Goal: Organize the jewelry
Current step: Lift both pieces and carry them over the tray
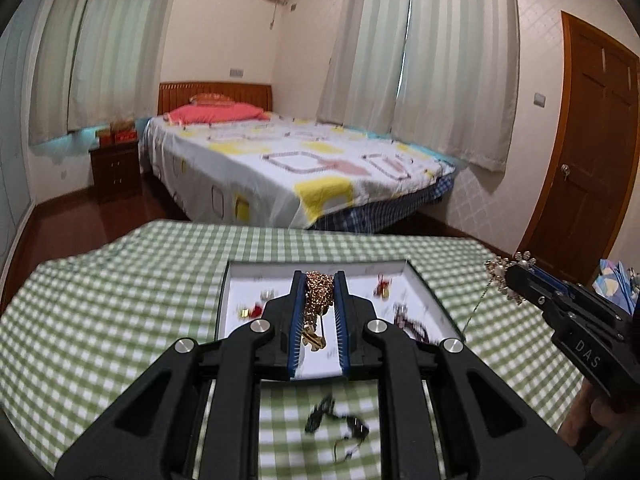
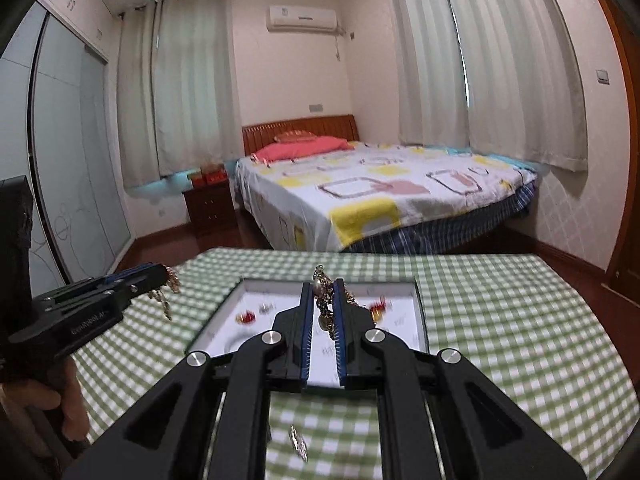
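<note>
In the left wrist view my left gripper [image 1: 319, 276] is shut on a bunched gold chain [image 1: 318, 300], held above a white jewelry tray [image 1: 360, 286]. The tray holds small red-and-gold pieces [image 1: 382, 289] and a dark beaded strand [image 1: 414, 326]. At the right, my right gripper [image 1: 510, 276] is shut on a pearl-and-rhinestone piece [image 1: 500, 266] with a thin chain hanging from it. In the right wrist view the right gripper [image 2: 324, 285] clamps that pearl piece [image 2: 322, 294] over the tray [image 2: 400, 336]. The left gripper [image 2: 164, 273] shows at the left with the gold chain [image 2: 166, 300] dangling.
The tray lies on a table under a green checked cloth [image 1: 120, 300]. A black tangled piece [image 1: 336, 424] and a small silvery piece [image 2: 298, 444] lie on the cloth near the front. A person's hand [image 2: 68, 400] grips the left tool. A bed [image 1: 300, 160] stands beyond.
</note>
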`<state>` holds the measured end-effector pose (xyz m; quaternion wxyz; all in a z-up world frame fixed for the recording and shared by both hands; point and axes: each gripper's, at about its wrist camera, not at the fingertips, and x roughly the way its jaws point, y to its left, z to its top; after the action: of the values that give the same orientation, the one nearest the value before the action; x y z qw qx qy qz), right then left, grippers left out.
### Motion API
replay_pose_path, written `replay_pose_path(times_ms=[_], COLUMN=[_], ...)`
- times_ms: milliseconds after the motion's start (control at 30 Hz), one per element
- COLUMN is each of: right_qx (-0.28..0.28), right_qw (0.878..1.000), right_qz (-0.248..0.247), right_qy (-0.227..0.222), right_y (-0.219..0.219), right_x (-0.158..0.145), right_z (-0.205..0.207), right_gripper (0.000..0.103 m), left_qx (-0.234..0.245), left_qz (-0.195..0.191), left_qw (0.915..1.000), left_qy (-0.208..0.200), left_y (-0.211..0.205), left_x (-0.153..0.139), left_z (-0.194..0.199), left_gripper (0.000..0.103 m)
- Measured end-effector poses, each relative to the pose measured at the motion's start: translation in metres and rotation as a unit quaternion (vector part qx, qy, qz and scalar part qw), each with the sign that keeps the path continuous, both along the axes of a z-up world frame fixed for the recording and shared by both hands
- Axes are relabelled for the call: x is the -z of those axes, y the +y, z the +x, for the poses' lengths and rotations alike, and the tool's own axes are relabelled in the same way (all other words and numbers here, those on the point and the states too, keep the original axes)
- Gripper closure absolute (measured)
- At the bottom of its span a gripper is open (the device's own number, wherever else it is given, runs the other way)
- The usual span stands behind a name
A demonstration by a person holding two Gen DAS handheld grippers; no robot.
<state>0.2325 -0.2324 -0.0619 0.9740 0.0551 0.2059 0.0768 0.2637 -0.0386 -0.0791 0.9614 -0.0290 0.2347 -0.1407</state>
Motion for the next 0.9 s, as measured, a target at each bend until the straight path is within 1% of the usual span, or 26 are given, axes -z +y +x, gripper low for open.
replay_pose_path(times_ms=[167, 267, 400, 500, 600, 700, 900], right_qx=[-0.007, -0.011, -0.014, -0.012, -0.011, -0.009, -0.011], right_qw=[1.0, 1.0, 0.999, 1.0, 1.0, 1.0, 0.997], right_qz=[0.003, 0.009, 0.008, 0.012, 0.018, 0.013, 0.018], right_qy=[-0.022, -0.027, -0.028, -0.024, -0.011, 0.012, 0.079], right_y=[0.005, 0.007, 0.012, 0.014, 0.014, 0.016, 0.016], right_x=[-0.013, -0.013, -0.001, 0.017, 0.035, 0.055, 0.092], right_z=[0.029, 0.048, 0.072, 0.093, 0.111, 0.131, 0.167], right_gripper=[0.093, 0.093, 0.093, 0.093, 0.093, 0.093, 0.093], left_qx=[0.003, 0.002, 0.0, -0.007, -0.014, -0.021, -0.025], left_qz=[0.004, 0.006, 0.011, 0.014, 0.02, 0.032, 0.053], left_qw=[0.9998, 0.9998, 0.9999, 0.9999, 0.9996, 0.9986, 0.9941], left_qy=[-0.02, -0.02, -0.011, -0.001, 0.014, 0.037, 0.091], left_y=[-0.015, -0.021, -0.027, -0.031, -0.032, -0.035, -0.037], left_x=[-0.009, -0.005, 0.009, 0.025, 0.044, 0.065, 0.101], left_z=[0.031, 0.052, 0.08, 0.103, 0.127, 0.149, 0.182], left_gripper=[0.088, 0.088, 0.088, 0.088, 0.088, 0.088, 0.088])
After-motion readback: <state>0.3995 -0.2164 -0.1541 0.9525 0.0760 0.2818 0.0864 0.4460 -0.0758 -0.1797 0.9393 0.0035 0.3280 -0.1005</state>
